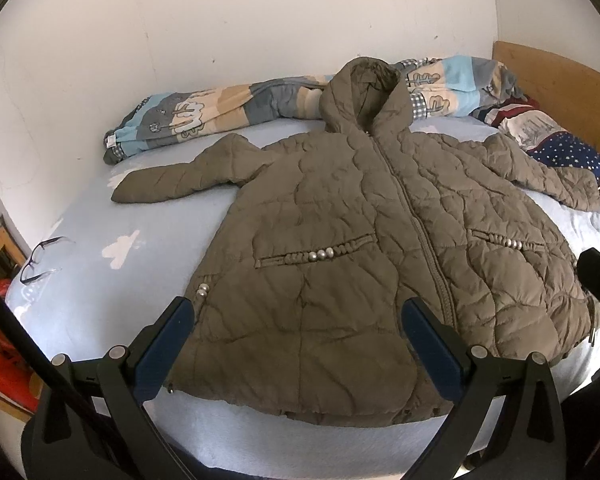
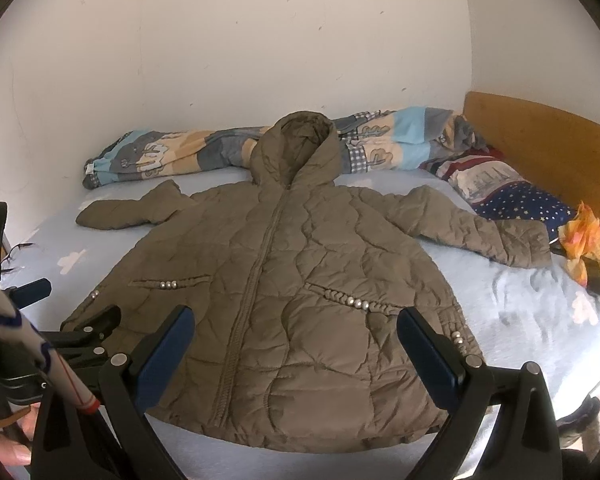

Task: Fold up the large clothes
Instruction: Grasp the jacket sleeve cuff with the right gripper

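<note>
An olive-brown quilted hooded jacket (image 1: 360,240) lies flat and zipped on the light blue bed (image 1: 100,300), hood towards the wall, both sleeves spread sideways. It also shows in the right wrist view (image 2: 292,280). My left gripper (image 1: 298,312) is open and empty, held above the jacket's lower left hem. My right gripper (image 2: 296,320) is open and empty, above the lower right hem. The left gripper's body (image 2: 88,328) shows at the left of the right wrist view.
A rolled patterned quilt (image 1: 220,108) lies along the wall behind the hood. A star-patterned pillow (image 2: 512,196) and wooden headboard (image 2: 540,140) are at the right, with an orange cloth (image 2: 584,240) and a phone (image 2: 596,280). Glasses (image 1: 40,260) lie at the bed's left edge.
</note>
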`<state>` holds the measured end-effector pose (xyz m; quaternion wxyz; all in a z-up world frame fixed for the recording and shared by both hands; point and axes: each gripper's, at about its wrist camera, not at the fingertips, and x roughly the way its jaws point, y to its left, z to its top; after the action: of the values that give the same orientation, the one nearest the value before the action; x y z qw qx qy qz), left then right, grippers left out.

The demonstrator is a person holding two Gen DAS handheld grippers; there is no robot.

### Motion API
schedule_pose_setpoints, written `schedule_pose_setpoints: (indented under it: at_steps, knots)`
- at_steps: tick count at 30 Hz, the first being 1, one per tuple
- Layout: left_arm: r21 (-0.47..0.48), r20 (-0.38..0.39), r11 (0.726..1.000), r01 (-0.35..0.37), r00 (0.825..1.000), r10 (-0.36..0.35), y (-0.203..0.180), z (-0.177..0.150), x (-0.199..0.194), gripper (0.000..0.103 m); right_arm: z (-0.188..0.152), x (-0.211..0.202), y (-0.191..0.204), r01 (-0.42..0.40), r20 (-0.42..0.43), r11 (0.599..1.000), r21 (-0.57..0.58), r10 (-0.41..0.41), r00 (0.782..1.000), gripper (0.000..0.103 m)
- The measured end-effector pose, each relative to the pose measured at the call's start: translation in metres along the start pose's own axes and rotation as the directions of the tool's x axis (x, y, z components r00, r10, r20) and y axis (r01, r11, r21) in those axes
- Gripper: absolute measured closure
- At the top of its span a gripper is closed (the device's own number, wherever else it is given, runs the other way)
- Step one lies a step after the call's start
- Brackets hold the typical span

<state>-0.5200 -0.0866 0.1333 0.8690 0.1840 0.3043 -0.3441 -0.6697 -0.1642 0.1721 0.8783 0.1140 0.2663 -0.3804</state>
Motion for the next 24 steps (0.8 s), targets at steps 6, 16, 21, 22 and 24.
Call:
schedule_pose_setpoints:
  at_steps: [6, 16, 21, 22, 24]
  knots:
    - [0.002, 0.017, 1.0, 0.011, 1.0, -0.011, -0.002, 0.02, 0.003, 0.0, 0.011, 0.003, -0.015, 0.02, -0.008, 1.0, 0.024, -0.02, 1.0, 0.001]
    - [0.031, 0.194, 0.999, -0.019, 0.981, 0.013, -0.015, 0.125, 0.049, 0.0, 0.062, 0.037, -0.071, 0.043, -0.01, 0.991, 0.128, -0.042, 0.999, 0.001]
    - [0.054, 0.089, 0.998, -0.032, 0.996, 0.027, -0.027, 0.126, 0.119, 0.0, 0.092, 0.089, -0.133, 0.04, -0.08, 0.958, 0.285, -0.018, 0.997, 0.001]
    - [0.039, 0.047, 0.999, 0.019, 0.999, -0.021, -0.023, 0.13, 0.128, 0.0, 0.096, 0.1, -0.151, 0.054, -0.089, 0.945, 0.324, -0.026, 0.996, 0.001]
    - [0.025, 0.036, 0.999, 0.047, 0.998, -0.048, -0.015, 0.136, 0.134, 0.0, 0.102, 0.124, -0.193, 0.091, -0.118, 0.914, 0.396, -0.047, 0.992, 0.001]
